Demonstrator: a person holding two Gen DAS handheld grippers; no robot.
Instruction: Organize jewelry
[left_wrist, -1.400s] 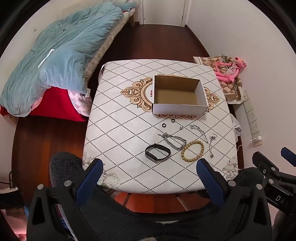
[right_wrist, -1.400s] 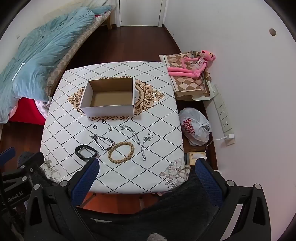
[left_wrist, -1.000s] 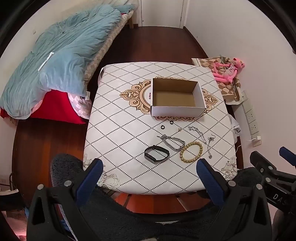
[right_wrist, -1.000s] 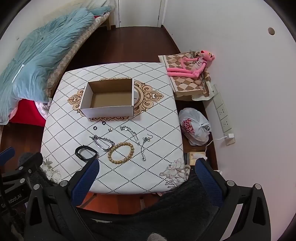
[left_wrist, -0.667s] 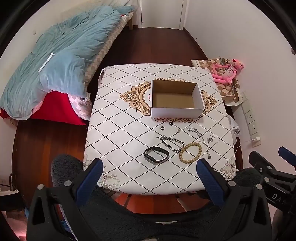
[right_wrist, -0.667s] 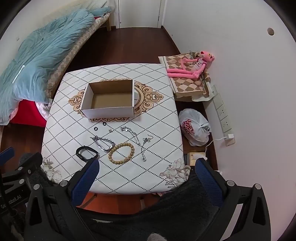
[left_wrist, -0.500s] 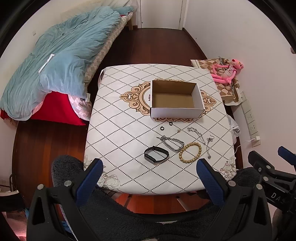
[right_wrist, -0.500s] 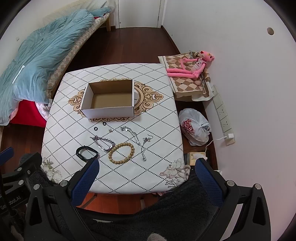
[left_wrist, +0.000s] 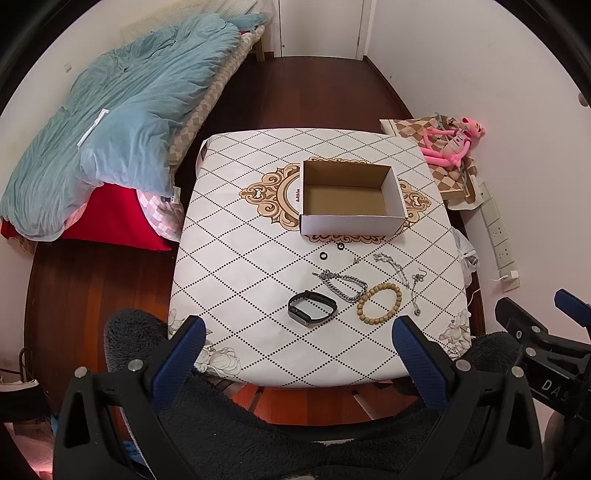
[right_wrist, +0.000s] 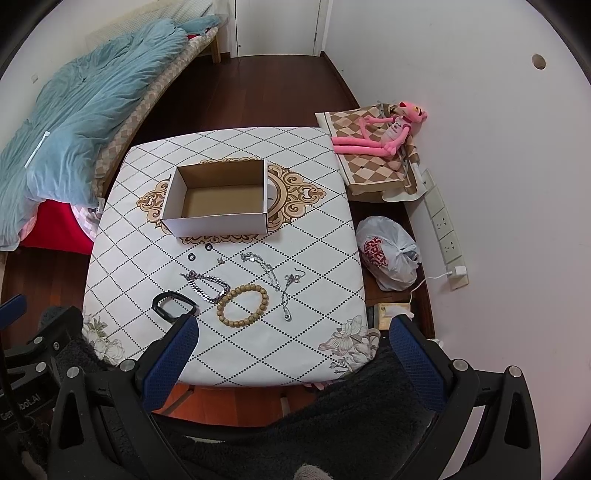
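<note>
Cardboard box (left_wrist: 349, 199) mid-table (left_wrist: 236, 266), jewelry between it and near edge

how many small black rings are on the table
2. One black ring lies just in front of the cardboard box; the other black ring sits slightly nearer and to its left.

One open cardboard box (left_wrist: 350, 199), two small black rings (left_wrist: 324, 256), one black smartwatch (left_wrist: 312, 307), one wooden bead bracelet (left_wrist: 379, 303), one heavy chain bracelet (left_wrist: 341, 285), two thin silver chains (left_wrist: 393, 266) on table (left_wrist: 236, 258).
</note>
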